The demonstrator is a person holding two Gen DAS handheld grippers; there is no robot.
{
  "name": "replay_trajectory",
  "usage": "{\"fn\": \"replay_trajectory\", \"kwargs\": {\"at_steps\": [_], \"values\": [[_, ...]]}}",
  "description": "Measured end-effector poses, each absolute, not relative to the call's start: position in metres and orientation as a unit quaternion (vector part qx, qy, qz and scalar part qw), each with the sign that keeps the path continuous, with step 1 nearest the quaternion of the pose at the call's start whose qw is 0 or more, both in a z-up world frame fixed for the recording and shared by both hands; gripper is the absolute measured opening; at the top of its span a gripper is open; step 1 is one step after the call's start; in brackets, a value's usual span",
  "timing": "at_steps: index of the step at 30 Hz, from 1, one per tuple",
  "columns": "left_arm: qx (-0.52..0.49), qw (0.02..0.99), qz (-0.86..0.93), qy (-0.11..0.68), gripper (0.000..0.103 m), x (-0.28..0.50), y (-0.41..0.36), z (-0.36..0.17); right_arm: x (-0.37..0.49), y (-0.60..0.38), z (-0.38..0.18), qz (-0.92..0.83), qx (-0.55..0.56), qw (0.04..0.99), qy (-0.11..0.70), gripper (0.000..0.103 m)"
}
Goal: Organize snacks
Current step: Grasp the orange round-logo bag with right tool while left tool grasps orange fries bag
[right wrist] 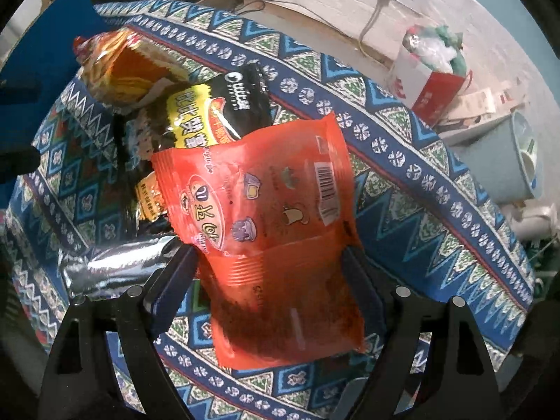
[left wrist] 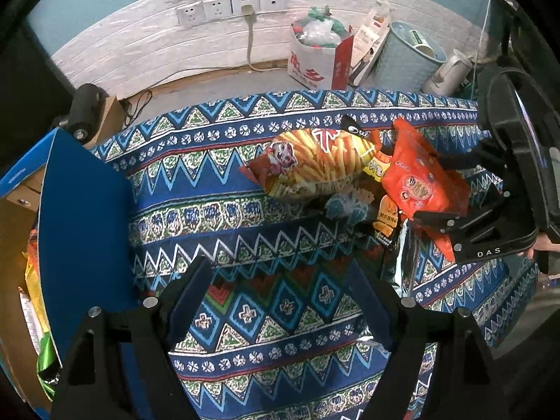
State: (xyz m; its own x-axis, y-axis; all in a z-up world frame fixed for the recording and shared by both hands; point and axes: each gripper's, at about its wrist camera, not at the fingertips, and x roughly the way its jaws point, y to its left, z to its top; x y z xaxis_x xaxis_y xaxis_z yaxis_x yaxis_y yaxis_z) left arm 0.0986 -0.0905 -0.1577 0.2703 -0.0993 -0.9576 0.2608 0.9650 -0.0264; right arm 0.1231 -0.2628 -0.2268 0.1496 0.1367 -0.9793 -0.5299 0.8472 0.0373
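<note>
Home room; patterned tablecloth [left wrist: 217,189], wall sockets [left wrist: 231,8], wastebasket [left wrist: 406,57]

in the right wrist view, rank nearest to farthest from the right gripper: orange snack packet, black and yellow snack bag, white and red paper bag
1. Orange snack packet, between the right gripper fingers.
2. Black and yellow snack bag, just beyond, upper left.
3. White and red paper bag, on the floor past the table, upper right.

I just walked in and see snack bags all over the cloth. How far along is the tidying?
Early to midway, I'd guess. Done: a few packets already sit in the cardboard box at the left. In hand: the right hand-held gripper straddles the orange bag, though whether it is clamped is unclear; the left hand-held gripper is open and empty. Left: the fries bag, the black packet and the silver bag.
</note>
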Motion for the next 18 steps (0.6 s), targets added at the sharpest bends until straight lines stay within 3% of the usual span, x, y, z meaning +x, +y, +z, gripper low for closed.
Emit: {"fn": "replay_trajectory", "kwargs": {"at_steps": [5, 7, 10, 18], "values": [[0.025, 0.789, -0.118, 0.603, 0.082, 0.112, -0.088, -0.155, 0.13, -0.27, -0.23, 0.232, -0.131, 0.744, 0.613, 0.079], [0.012, 0.79, -0.118, 0.601, 0.082, 0.115, -0.088, -0.152, 0.13, -0.273, -0.23, 0.235, -0.125, 0.743, 0.614, 0.063], [-0.015, 0.794, -0.115, 0.597, 0.082, 0.123, -0.087, -0.146, 0.123, -0.275, -0.226, 0.235, -0.11, 0.746, 0.614, 0.046], [-0.047, 0.793, -0.1, 0.599, 0.087, 0.142, -0.096, -0.15, 0.108, -0.282, -0.211, 0.21, -0.083, 0.768, 0.6, 0.029]]}}
